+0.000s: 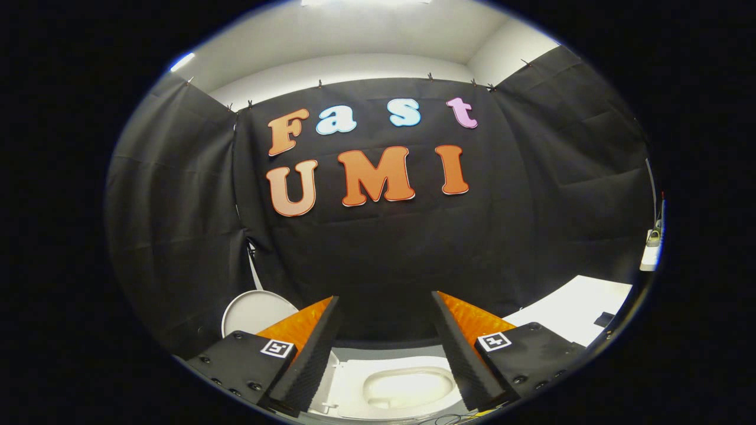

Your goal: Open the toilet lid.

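Observation:
The white toilet (354, 389) sits low beneath me, its seat and oval bowl (407, 386) showing in the gap between the fingers. A round white lid (254, 313) stands upright beyond the left finger, close to the black cloth wall, with its lower part hidden by that finger. What looks like a hinge is at the bowl's left end. My gripper (385, 296) is open above the bowl, its fingers spread wide, holding nothing and touching nothing.
Black cloth walls close in ahead and on both sides. A flat white surface (579, 313) lies beyond the right finger with a small dark item (603, 319) on it. A white object (651, 251) sits at the far right wall.

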